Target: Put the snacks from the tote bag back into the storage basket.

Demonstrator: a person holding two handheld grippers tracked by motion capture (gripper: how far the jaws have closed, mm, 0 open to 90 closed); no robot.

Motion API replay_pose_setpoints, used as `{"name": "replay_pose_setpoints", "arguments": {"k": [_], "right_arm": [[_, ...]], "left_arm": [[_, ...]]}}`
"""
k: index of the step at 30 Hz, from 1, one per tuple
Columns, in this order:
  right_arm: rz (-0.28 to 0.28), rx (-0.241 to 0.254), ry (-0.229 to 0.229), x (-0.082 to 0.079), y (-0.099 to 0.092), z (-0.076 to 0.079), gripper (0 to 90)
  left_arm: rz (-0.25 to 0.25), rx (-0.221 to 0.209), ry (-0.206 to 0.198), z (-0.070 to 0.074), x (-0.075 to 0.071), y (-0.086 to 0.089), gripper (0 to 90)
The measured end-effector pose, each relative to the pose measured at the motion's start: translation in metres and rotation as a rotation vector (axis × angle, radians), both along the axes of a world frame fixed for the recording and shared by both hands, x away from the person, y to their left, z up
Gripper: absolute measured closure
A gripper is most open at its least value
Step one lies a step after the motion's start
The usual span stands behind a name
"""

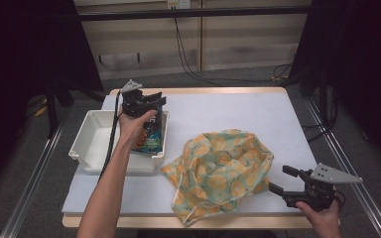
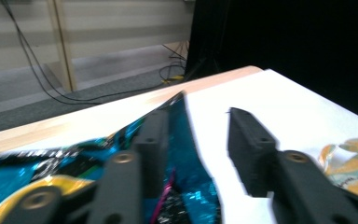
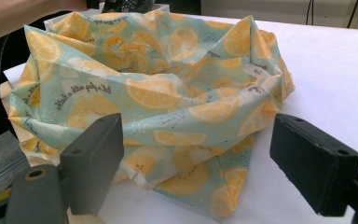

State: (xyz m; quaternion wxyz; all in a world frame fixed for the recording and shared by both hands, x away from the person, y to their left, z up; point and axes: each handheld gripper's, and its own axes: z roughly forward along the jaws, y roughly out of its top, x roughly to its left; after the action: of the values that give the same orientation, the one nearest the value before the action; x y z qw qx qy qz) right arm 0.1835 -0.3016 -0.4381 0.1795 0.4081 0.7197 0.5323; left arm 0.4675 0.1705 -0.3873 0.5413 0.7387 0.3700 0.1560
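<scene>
Snack bag (image 1: 151,135): blue foil pkt, held upright over the right end of the white bin (image 1: 92,144), lower end inside the bin near its right wall; top edge up at the left tool (image 1: 151,103).
Left tool: in the left gripper view the jaws stand apart, foil (image 2: 186,154) lying against the left jaw only, right jaw clear of it w/ white counter seen between; no pinch visible, so grip is judged loose or let go.
Right tool (image 1: 280,180): jaws wide, nothing held, resting low at the near-right corner of the counter (image 1: 258,111), just beside the cloth bag (image 1: 223,168).
Cloth bag: lemon-print fabric, slumped in a heap at centre-right, mouth crumpled & partly folded in; in the right gripper view its near wall (image 3: 168,121) sags between the jaws.
Step in hand (judged): pkt is being taken from the bin for the cloth bag, or being set down in it; which one can't be told.
How to do well: if lifted, jaws to be closed fully on the top seam before any pull, foil is slick & slips easily; pkt to be raised straight up past the bin's wall, not dragged over the rim.
Right-side prep: rim of the cloth bag to be pinched & lifted so the mouth is opened toward the bin.
Risk: a loose pinch lets the pkt drop back; a collapsed mouth blocks entry.
</scene>
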Motion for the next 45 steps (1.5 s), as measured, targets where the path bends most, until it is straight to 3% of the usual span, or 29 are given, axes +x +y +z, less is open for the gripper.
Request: {"name": "replay_pose_setpoints", "arguments": {"k": [7, 13, 16, 19, 20, 24, 28, 34, 37, 39, 41, 45], "right_arm": [[0.002, -0.004, -0.001, 0.0, 0.0, 0.0, 17.1], [0.0, -0.003, -0.002, 0.0, 0.001, 0.0, 17.1], [-0.002, -0.007, 0.001, 0.0, 0.002, 0.0, 17.1], [0.002, -0.009, -0.001, 0.0, 0.002, 0.0, 17.1], [0.005, -0.012, -0.001, 0.0, 0.003, 0.0, 17.1], [0.002, -0.012, 0.001, 0.0, 0.004, 0.0, 17.0], [0.004, -0.013, 0.003, 0.0, 0.003, 0.0, 16.9], [0.004, -0.019, 0.0, 0.0, 0.004, 0.0, 16.8], [0.003, -0.018, 0.0, 0.0, 0.004, 0.0, 16.8], [-0.002, -0.014, 0.001, 0.0, 0.004, 0.0, 16.7], [-0.003, -0.016, 0.0, 0.0, 0.003, -0.001, 16.7], [0.001, -0.019, 0.001, 0.001, 0.004, -0.001, 16.8]], "left_arm": [[-0.024, -0.028, -0.016, 0.01, -0.007, 0.005, 45.5], [-0.079, 0.026, -0.057, 0.019, -0.019, 0.014, 50.5], [-0.109, 0.011, -0.103, 0.02, -0.028, 0.02, 51.0], [-0.1, 0.013, -0.121, 0.02, -0.036, 0.026, 52.0], [-0.114, 0.001, -0.108, 0.019, -0.039, 0.029, 54.7], [-0.12, 0.034, -0.088, 0.016, -0.05, 0.037, 56.3], [-0.133, 0.046, -0.075, 0.009, -0.061, 0.048, 69.9], [-0.136, 0.055, -0.017, -0.005, -0.074, 0.07, 89.0], [-0.105, 0.075, -0.007, -0.011, -0.084, 0.079, 90.0], [-0.104, 0.044, 0.008, -0.017, -0.091, 0.085, 90.0], [-0.102, 0.079, 0.018, -0.022, -0.096, 0.089, 90.0], [-0.096, 0.092, 0.044, -0.035, -0.102, 0.1, 90.0]]}}
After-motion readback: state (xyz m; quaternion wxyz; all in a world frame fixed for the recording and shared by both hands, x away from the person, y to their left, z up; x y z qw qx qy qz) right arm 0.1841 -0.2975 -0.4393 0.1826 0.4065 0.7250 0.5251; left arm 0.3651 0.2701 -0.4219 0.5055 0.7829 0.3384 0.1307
